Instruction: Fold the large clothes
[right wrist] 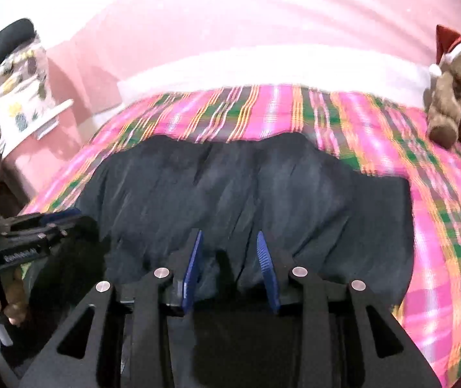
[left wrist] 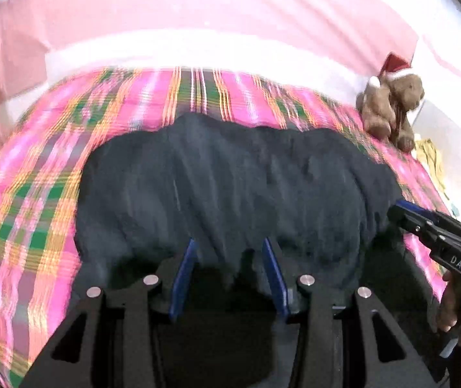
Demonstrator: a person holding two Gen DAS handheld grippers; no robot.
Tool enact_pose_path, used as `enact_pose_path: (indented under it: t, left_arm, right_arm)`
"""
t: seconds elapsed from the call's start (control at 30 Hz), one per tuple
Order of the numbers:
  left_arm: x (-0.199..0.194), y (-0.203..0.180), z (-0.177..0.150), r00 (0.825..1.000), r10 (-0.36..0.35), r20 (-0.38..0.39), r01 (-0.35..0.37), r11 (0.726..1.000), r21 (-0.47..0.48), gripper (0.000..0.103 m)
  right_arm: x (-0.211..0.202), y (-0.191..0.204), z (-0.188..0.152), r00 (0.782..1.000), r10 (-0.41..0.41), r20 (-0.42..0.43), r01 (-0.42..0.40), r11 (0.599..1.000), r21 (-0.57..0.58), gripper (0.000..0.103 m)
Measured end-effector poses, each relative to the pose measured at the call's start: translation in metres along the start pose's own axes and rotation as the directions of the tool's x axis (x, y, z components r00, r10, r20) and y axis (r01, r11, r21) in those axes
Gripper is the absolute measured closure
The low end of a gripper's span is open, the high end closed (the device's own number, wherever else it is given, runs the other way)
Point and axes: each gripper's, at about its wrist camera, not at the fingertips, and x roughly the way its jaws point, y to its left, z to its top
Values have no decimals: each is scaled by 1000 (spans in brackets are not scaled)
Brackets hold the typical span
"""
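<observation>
My left hand-held gripper [left wrist: 227, 252]: open over dark cloth [left wrist: 230, 187].
My right hand-held gripper [right wrist: 230, 245]: open too.
Folding: looks barely started.

One dark garment [left wrist: 224, 187] is counted on one plaid bedspread [left wrist: 36, 213]. One teddy bear [left wrist: 392, 106], wearing one red Santa hat [left wrist: 393, 61], is seen at its far right corner. Two grippers are counted: left [left wrist: 227, 252], right [right wrist: 229, 242].
</observation>
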Motion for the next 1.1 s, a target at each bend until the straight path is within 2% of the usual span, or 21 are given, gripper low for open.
enact_pose_path:
  t: [0.13,0.23,0.27,0.4,0.5,0.6,0.73,0.83,0.93,1.0,1.1]
  left_arm:
    - [29,16,47,995,85,59,-85,996,-7,57]
    - [68,40,46,988,152,3,-151,987,-48,57]
    - [78,47,38,990,138,-13,-139,988,-67,56]
    - [86,55,8,993,113,27,-110,990,-82,55]
    - [87,53,7,993,116,27,-113,990,-78,55]
    - [77,56,12,993,114,2,-114,990,-87,55]
    - [38,50,10,997,66,43,-61,993,-97,56]
    - [26,33,-1,998,23,57,-21,999,-42,56]
    - [51,22,-14,999,42,-9,-42,999,-5,55]
    - [62,22,-18,999,43,-18,-43,999,-5,55]
    - [54,21,-13,998,51,-31,-51,999,-11,56]
  right_arm:
    - [37,-27,16,997,-74,-20,75,996,41,67]
    - [66,-54,5,993,-93,-70,100,990,103,67]
    - [70,-59,-2,992,-106,-67,112,989,99,69]
    - [78,-61,-17,992,-117,-45,121,989,83,69]
    - [76,-64,-13,992,-105,-62,111,989,96,69]
    - [47,-61,-4,992,-111,-53,116,988,106,69]
    - [10,-38,-6,1000,-25,13,24,995,92,67]
    - [21,-13,-19,999,21,-34,-20,999,37,67]
    - [60,-12,-33,992,16,-127,-12,999,32,67]
    - [65,-14,-35,993,20,-113,-16,999,37,67]
    - [47,-9,-31,994,2,-110,4,999,50,67]
